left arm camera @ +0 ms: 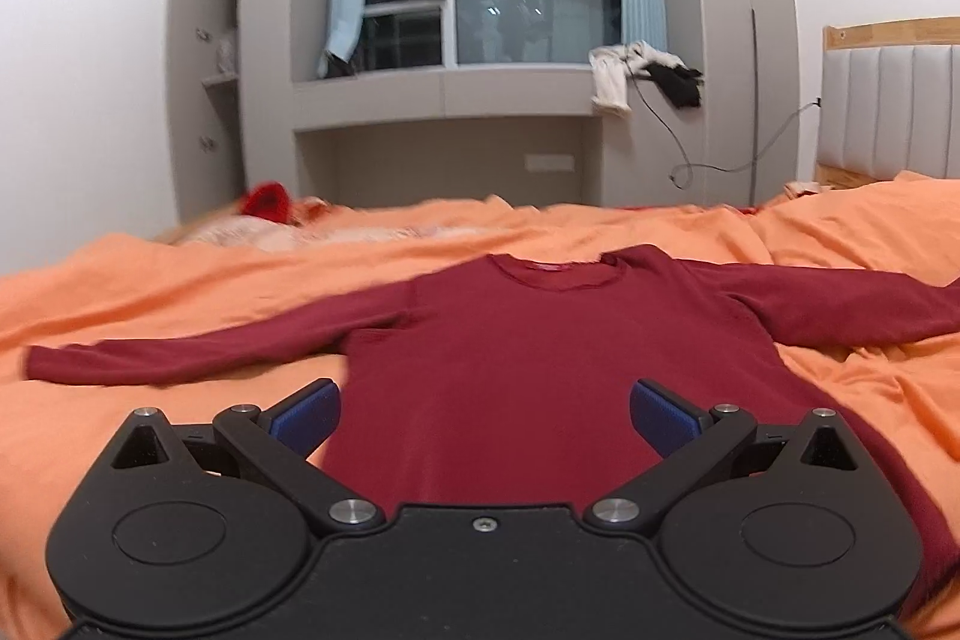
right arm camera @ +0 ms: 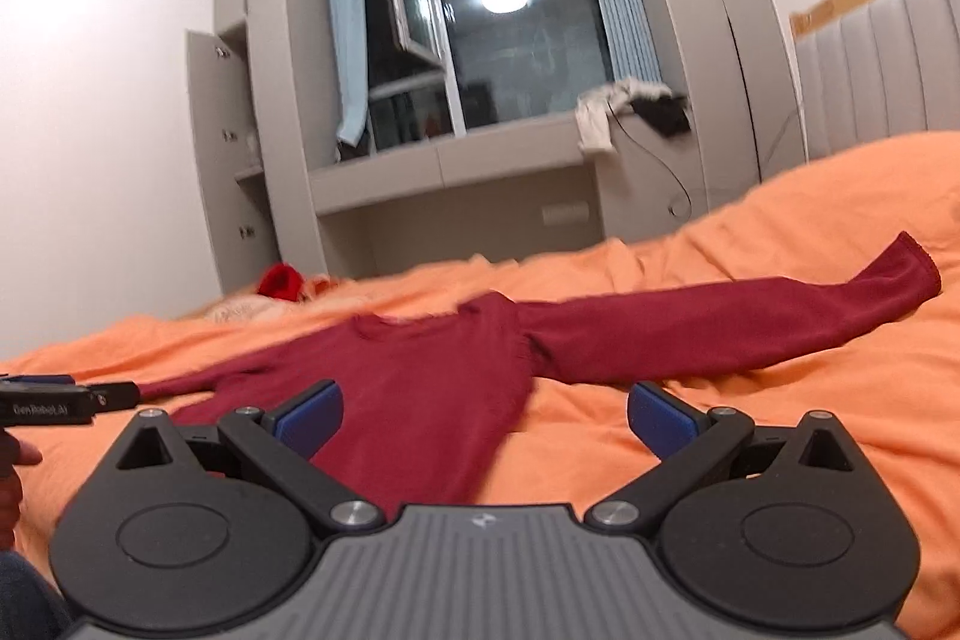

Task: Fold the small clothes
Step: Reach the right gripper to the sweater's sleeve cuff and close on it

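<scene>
A dark red long-sleeved top [left arm camera: 510,340] is laid flat on the orange bed sheet [left arm camera: 180,280], sleeves spread left and right, neckline at the far end. The left gripper [left arm camera: 485,409] is held over its near hem, blue-padded fingers [left arm camera: 309,412] spread wide, nothing gripped. The right gripper [right arm camera: 485,412] is held over the top's right edge, fingers equally wide apart, empty. White lettering on the left gripper's side is seen in the right wrist view, blurred, roughly "GenRobot.AI". A small red garment [left arm camera: 267,201] is seen at the far left of the bed.

Left gripper [left arm camera: 485,415] hovers wide apart over the lower body of a dark red long-sleeve top [left arm camera: 510,340] lying flat, sleeves spread, on an orange bedsheet [left arm camera: 180,280].
</scene>
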{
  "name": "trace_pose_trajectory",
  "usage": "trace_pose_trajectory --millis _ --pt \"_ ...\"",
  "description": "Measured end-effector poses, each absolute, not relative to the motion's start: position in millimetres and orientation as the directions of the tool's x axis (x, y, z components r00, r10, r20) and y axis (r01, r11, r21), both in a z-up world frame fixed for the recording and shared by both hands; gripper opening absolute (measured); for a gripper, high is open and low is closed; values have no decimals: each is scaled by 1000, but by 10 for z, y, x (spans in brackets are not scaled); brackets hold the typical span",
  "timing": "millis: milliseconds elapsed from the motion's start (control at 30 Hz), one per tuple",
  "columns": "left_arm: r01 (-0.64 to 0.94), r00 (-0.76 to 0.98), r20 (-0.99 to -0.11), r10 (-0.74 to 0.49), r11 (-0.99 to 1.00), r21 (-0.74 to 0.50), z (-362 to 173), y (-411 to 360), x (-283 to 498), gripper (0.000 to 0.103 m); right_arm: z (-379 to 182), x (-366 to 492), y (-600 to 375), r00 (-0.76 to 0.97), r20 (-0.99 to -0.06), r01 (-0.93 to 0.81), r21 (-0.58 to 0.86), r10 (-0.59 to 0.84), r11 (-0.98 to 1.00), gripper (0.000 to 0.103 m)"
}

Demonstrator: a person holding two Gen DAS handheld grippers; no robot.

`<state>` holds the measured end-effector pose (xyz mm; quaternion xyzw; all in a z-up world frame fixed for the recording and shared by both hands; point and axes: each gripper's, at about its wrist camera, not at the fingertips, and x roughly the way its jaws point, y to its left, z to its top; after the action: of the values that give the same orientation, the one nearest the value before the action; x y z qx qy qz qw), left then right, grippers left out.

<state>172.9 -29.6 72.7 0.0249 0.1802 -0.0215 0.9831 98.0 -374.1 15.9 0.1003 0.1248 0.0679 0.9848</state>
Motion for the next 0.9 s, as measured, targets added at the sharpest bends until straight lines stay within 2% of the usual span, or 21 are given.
trace_pose_trajectory --millis 200,333,567,667,733,900 --pt "108 918 -389 -75 992 63 712 -407 2330 103 206 1412 -4269 956 -291 102 186 -44 977 103" --pt "145 903 -420 -94 985 91 586 -499 2680 103 173 1745 -4558 916 -339 265 111 -214 958 103" --pt "141 873 -477 -99 989 52 299 -419 3006 103 18 2176 -5144 883 -363 395 228 -298 890 103" --pt "108 881 -468 -66 992 62 245 -369 3031 103 -95 2275 -5393 844 -357 500 251 -401 829 95" --pt "84 883 -467 -45 995 62 226 -331 3016 103 -160 2326 -5526 813 -352 557 244 -463 794 86" --pt "69 864 -501 -46 997 29 178 -240 3061 103 -262 2418 -5759 749 -334 657 263 -572 706 80"
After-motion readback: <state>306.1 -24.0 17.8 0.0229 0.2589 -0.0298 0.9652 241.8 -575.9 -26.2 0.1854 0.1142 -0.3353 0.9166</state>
